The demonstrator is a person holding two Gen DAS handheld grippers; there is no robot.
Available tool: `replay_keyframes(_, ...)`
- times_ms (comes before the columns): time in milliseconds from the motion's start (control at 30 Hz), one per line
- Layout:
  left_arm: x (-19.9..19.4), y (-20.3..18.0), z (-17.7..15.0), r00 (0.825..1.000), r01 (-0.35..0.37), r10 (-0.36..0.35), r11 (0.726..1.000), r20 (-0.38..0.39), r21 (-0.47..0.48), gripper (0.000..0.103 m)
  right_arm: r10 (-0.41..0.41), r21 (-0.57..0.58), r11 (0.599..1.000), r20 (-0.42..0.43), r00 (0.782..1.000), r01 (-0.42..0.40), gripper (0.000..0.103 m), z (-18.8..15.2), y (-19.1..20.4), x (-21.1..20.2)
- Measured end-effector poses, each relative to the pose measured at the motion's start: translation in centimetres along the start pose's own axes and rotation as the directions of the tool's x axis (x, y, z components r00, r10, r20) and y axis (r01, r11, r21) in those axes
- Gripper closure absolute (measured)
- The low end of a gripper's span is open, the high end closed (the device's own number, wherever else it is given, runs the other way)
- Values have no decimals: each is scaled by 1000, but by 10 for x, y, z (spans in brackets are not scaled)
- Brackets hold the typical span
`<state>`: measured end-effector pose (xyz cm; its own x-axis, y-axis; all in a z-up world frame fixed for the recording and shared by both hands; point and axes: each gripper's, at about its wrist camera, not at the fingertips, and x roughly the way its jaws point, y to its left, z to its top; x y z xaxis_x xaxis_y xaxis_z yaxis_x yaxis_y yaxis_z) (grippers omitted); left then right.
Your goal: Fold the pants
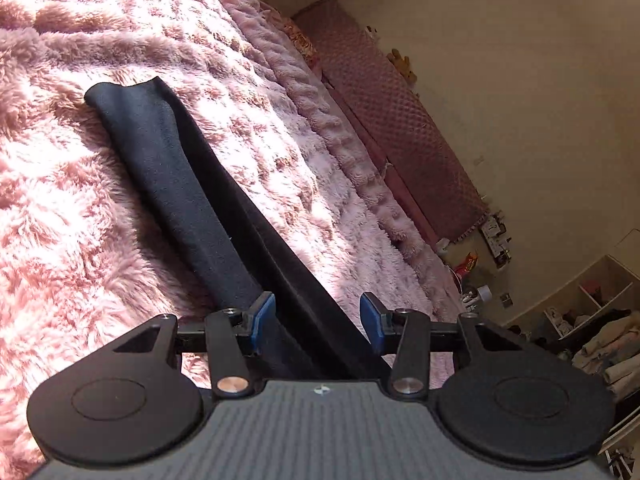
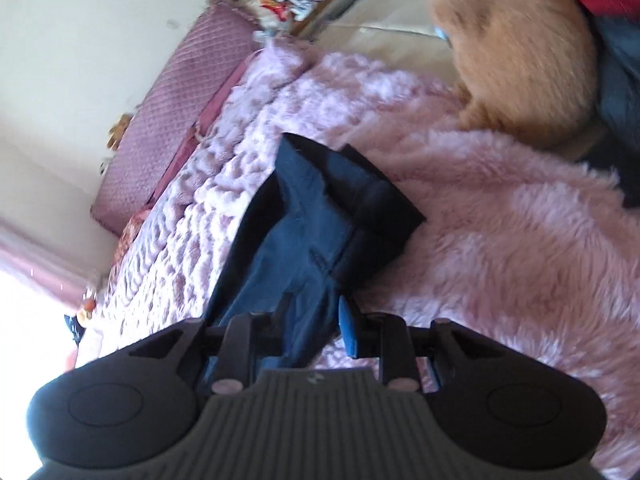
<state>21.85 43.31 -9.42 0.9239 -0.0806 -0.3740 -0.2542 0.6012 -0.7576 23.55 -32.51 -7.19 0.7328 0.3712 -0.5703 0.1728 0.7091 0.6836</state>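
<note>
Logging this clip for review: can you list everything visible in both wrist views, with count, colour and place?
pants: one, dark navy, lying lengthwise on the blanket, near end between the left gripper's jaws; also seen from the right wrist
blanket: one, fluffy pink, covering the bed
headboard: one, quilted mauve, along the cream wall
plush cushion: one, tan, beyond the blanket
shelf unit: one, white, holding clothes, by the wall
small clutter: several, mixed colours, at the bed's far corner
left gripper: one, black with blue pads, pads apart, cloth between
right gripper: one, black with blue pads, pants between; grip unclear in blur
</note>
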Motion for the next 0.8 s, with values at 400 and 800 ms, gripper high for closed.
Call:
replay_keyframes(400,80,-64,-31,962,20,-41,996,-269,-82,52,275,-73,946,-324,905,-314,65,-46,159,139)
replay_keyframes(800,125,2,-39,961,-85,-21,928,-277,-363,51,189,204,972,-382,905,-117,86,-69,151,253)
